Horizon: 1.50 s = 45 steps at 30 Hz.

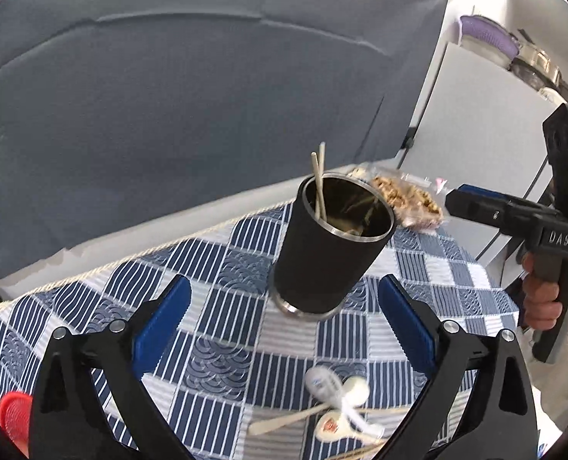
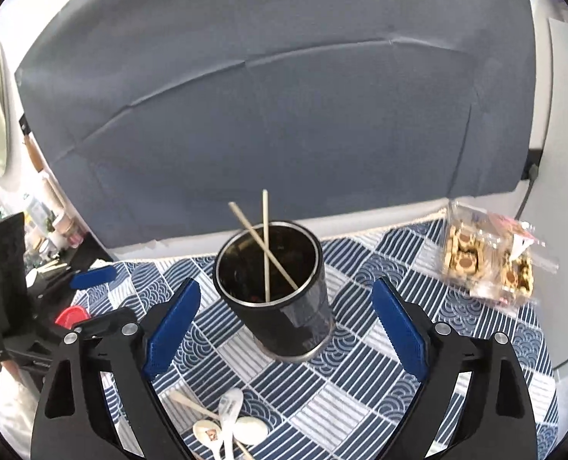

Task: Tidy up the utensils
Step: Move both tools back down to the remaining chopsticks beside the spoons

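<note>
A black metal cup point(image 1: 330, 253) point(image 2: 284, 306) stands upright on the blue checked tablecloth point(image 1: 226, 268) with two wooden chopsticks point(image 1: 318, 188) point(image 2: 266, 245) leaning inside it. My left gripper point(image 1: 284, 283) is open, its blue pads wide on either side of the cup's base and clear of it. My right gripper point(image 2: 287, 287) is open too, the cup just ahead of its spread pads, nothing held. White spoons point(image 1: 337, 395) point(image 2: 230, 421) and a wooden utensil point(image 1: 284, 419) lie in a loose heap on the cloth nearer me than the cup.
A clear bag of snacks point(image 1: 406, 199) point(image 2: 487, 264) lies beyond the cup at the table's far right. A red lid point(image 1: 13, 418) point(image 2: 71, 314) sits at the left edge. A grey backdrop rises behind the table. A hand holds the right tool at the right.
</note>
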Each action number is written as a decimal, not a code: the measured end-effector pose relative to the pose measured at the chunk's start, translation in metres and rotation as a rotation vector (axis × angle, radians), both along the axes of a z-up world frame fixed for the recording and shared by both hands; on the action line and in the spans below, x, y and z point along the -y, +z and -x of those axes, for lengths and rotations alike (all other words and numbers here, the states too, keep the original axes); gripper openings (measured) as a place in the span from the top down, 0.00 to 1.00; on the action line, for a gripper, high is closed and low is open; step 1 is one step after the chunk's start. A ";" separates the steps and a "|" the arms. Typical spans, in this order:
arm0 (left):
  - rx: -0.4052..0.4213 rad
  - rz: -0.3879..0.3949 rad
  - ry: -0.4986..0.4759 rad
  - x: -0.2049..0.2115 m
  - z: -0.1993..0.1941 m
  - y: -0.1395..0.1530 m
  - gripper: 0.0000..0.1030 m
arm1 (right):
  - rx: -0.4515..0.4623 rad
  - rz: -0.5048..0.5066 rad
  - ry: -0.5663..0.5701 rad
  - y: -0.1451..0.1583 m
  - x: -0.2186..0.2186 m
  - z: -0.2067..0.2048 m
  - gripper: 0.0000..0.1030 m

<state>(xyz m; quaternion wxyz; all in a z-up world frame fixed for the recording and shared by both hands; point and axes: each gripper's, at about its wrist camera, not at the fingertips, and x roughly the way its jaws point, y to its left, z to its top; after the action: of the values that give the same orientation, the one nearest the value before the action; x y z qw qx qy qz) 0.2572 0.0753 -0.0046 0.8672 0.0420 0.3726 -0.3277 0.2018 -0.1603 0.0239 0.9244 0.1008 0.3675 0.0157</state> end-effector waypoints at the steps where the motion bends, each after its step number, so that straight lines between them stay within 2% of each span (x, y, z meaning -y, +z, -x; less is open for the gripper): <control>1: 0.001 -0.007 0.009 -0.002 0.002 0.000 0.06 | -0.012 0.001 0.002 -0.003 -0.001 0.001 0.15; 8: -0.011 -0.111 0.082 -0.012 0.017 -0.012 0.06 | -0.076 0.016 0.053 -0.020 -0.003 0.005 0.15; 17: -0.078 -0.148 0.217 -0.023 0.036 -0.028 0.06 | -0.153 0.058 0.189 -0.037 -0.006 0.003 0.15; 23: -0.114 -0.170 0.350 -0.028 0.059 -0.038 0.06 | -0.192 0.085 0.313 -0.047 -0.008 0.004 0.15; 25: -0.098 -0.209 0.429 -0.027 0.070 -0.041 0.06 | -0.201 0.098 0.361 -0.050 -0.008 0.006 0.15; 27: -0.107 -0.221 0.467 -0.026 0.080 -0.046 0.06 | -0.207 0.099 0.402 -0.054 -0.008 0.007 0.15; 38: -0.201 -0.226 0.639 -0.019 0.127 -0.069 0.06 | -0.245 0.140 0.579 -0.083 -0.012 0.020 0.15; 45: -0.222 -0.223 0.715 -0.003 0.153 -0.077 0.06 | -0.273 0.164 0.670 -0.101 -0.011 0.031 0.15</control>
<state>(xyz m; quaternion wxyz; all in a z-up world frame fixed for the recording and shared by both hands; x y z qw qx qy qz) 0.1044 0.0779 -0.0818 0.8713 -0.0322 0.4885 0.0350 0.1711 -0.1493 -0.0766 0.8155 -0.0983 0.5000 0.2743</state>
